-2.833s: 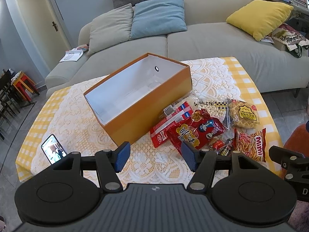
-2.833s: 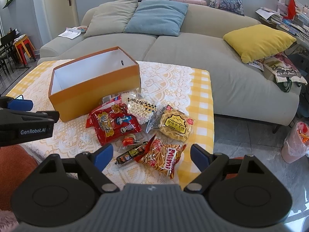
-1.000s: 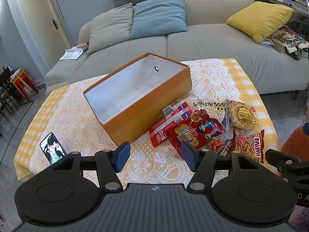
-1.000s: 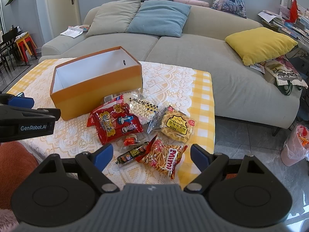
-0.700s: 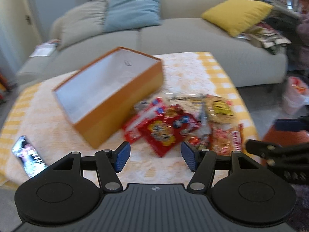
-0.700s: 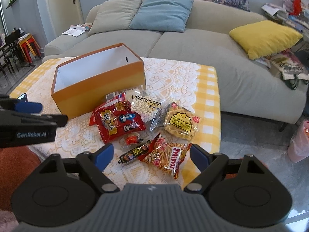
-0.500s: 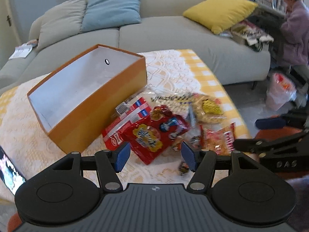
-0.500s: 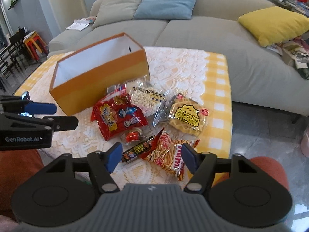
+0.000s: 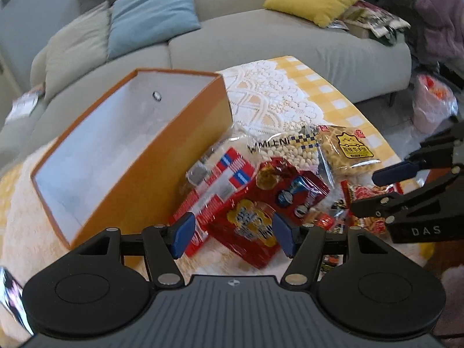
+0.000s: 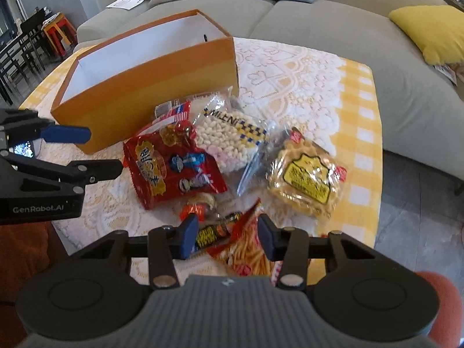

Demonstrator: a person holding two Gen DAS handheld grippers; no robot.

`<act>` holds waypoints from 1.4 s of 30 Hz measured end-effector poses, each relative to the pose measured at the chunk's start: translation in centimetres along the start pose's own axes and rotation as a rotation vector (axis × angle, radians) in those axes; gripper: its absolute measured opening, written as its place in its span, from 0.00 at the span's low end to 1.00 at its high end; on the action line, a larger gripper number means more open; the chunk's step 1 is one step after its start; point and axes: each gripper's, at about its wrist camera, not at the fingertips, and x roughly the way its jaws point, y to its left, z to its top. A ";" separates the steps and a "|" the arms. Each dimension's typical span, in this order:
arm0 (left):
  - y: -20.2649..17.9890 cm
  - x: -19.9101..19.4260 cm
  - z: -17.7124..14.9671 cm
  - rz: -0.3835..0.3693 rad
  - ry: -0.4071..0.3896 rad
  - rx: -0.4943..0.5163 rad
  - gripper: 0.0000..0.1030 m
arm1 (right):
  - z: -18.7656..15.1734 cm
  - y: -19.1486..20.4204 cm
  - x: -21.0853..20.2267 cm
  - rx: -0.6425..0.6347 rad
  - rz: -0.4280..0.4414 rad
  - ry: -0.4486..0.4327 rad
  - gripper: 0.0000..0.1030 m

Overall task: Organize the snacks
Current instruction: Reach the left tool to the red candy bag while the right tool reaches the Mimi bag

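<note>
Both grippers sit lower and nearer the snack pile than a second ago, and my right gripper, which stood wide then, is now closing. Its pads touch nothing yet; between and just beyond them lie the top corner of the MiMi stick-snack bag and the end of a small dark sausage-style stick. My left gripper hangs released, jaws wide, over the near edge of the big red snack bag, which overlaps a red-and-white packet just off its left pad.

Farther ahead of the right gripper lie the clear MILENI bag of white puffs and, to its right, the yellow-labelled waffle pack. A small orange-wrapped candy sits just past the right gripper's left pad. The orange box stands open beyond the pile, white inside, with no snack that I can see in it, so I judge the sorting has barely begun.

I read this as the first pick: the right gripper settling onto the MiMi bag's corner. Next I need to come down a little more so the pads pinch foil rather than air, and keep the sausage stick out of the bite. Then lift and carry forward and left to the box. The crinkly bag may slip.
</note>
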 end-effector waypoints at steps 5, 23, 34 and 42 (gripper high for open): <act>-0.1 1.5 0.8 0.010 -0.013 0.103 0.70 | 1.0 0.2 1.5 -0.004 -0.012 0.014 0.28; 0.8 6.0 1.6 -0.114 0.035 0.327 0.72 | 2.7 1.0 4.7 -0.039 -0.032 0.037 0.25; 1.4 8.2 2.5 -0.328 0.092 0.323 0.75 | 2.9 1.5 5.1 -0.028 -0.005 0.038 0.24; 2.2 7.8 2.9 -0.433 0.111 0.179 0.47 | 2.9 1.5 5.4 -0.012 0.004 0.029 0.14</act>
